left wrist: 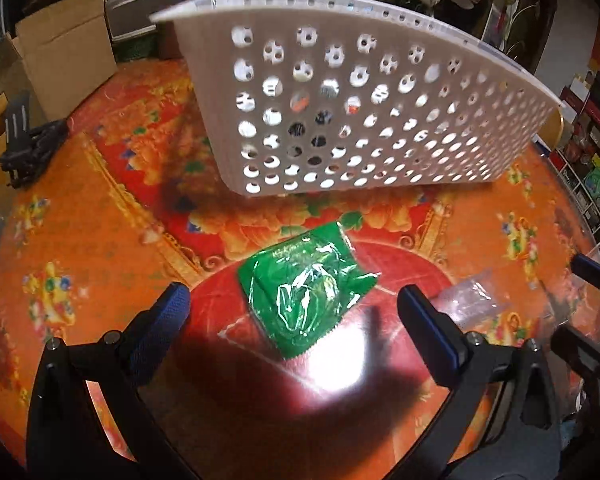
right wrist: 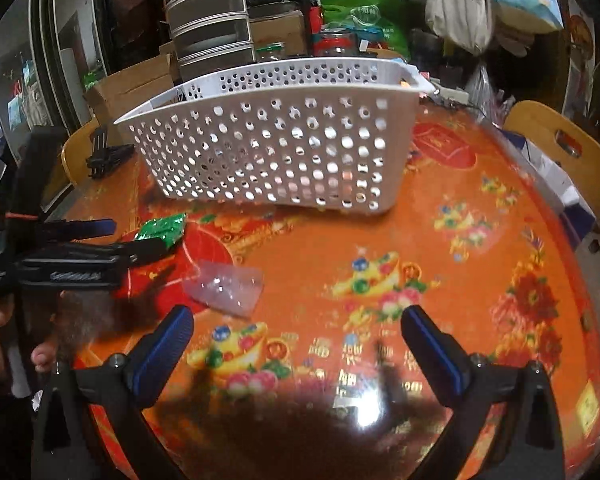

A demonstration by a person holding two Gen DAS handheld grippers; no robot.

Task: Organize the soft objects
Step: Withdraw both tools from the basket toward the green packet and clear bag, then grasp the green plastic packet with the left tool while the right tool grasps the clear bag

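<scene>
A green soft packet in clear wrap (left wrist: pixel 306 292) lies on the orange table, just ahead of my left gripper (left wrist: pixel 292 312), which is open with the packet between and slightly beyond its fingertips. The same green packet (right wrist: pixel 162 230) shows in the right wrist view beside the left gripper (right wrist: pixel 134 240). A clear pale-pink plastic bag (right wrist: pixel 226 286) lies ahead-left of my right gripper (right wrist: pixel 296 332), which is open and holds nothing. That bag (left wrist: pixel 470 300) also appears right of the left gripper. A white perforated basket (left wrist: pixel 340 108) (right wrist: pixel 276 148) stands farther back.
A glossy orange-red patterned tablecloth (right wrist: pixel 460 272) covers the round table. A black clip-like tool (left wrist: pixel 28 144) lies at the left edge. Cardboard boxes (left wrist: pixel 66 48), stacked containers (right wrist: pixel 210 20) and bags crowd the back. A wooden chair back (right wrist: pixel 564 148) stands right.
</scene>
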